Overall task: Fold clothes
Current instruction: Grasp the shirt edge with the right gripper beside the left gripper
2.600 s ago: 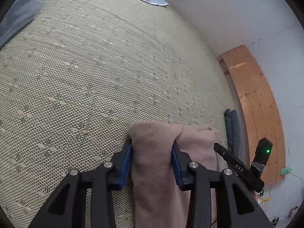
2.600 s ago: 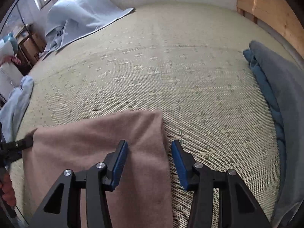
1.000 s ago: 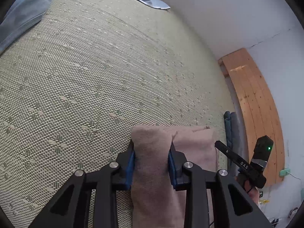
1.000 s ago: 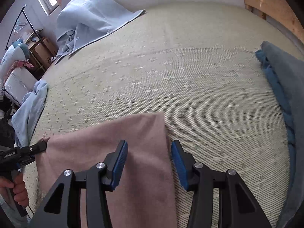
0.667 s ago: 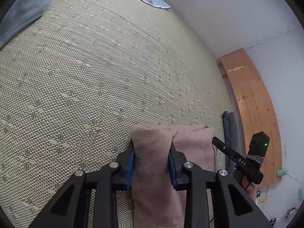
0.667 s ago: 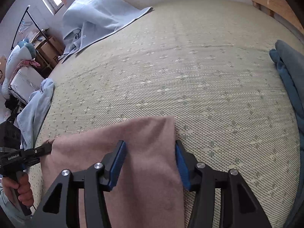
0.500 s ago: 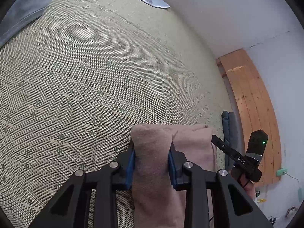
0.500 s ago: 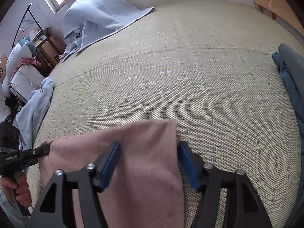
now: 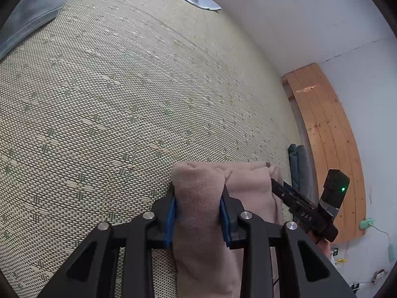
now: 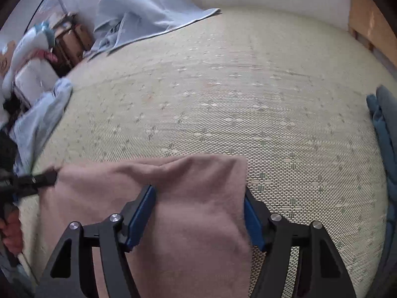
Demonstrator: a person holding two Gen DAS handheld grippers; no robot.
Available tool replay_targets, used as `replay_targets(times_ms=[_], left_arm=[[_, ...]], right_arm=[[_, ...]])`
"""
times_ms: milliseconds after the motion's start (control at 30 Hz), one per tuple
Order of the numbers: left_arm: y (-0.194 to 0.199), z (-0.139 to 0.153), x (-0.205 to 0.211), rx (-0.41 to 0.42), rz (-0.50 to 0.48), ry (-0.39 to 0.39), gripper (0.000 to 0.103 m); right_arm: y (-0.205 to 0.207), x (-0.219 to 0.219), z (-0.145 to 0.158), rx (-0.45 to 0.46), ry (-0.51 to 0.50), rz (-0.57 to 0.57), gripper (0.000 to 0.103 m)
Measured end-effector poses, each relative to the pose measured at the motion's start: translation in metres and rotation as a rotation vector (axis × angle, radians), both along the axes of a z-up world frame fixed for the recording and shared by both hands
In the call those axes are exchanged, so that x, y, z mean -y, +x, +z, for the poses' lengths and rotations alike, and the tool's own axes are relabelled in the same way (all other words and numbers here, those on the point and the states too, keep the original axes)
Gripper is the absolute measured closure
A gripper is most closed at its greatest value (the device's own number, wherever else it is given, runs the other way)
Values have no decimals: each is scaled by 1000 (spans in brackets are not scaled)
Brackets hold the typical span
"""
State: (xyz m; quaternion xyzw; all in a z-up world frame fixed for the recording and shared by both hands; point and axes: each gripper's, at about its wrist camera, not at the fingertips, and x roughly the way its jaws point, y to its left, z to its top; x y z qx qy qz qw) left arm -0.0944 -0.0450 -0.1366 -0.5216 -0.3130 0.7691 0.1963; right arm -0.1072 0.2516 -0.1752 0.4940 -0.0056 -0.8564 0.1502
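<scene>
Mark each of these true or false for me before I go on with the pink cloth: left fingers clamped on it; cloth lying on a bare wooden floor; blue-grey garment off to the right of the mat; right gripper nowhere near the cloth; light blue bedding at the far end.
1. The left gripper is clamped on a bunched fold of the pink cloth. True.
2. The cloth lies on a bare wooden floor. False: it lies on a woven mat.
3. A blue-grey garment lies at the mat's right side. True.
4. The right gripper is nowhere near the cloth. False: its fingers straddle the cloth's corner.
5. Light blue bedding lies at the far end. True.
</scene>
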Motion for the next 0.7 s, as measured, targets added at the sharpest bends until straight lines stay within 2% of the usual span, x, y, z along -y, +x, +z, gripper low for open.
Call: replay_targets(times_ms=[100, 167, 300, 367, 567, 700], left_arm=[[0, 2, 0, 0, 1, 0, 71], [1, 3, -1, 0, 2, 0, 71], [-4, -1, -8, -2, 2, -2, 71], [-4, 0, -7, -3, 2, -7, 71], [-4, 1, -1, 0, 3, -8, 71], [-4, 1, 4, 3, 5, -7, 71]], right_arm=[[1, 3, -1, -7, 24, 1, 37], [0, 1, 0, -11, 30, -14, 52], [0, 2, 1, -18, 43, -13, 68], [1, 10, 2, -21, 46, 11, 89], [4, 27, 4, -72, 124, 57, 93], [6, 28, 11, -107, 90, 92, 94]])
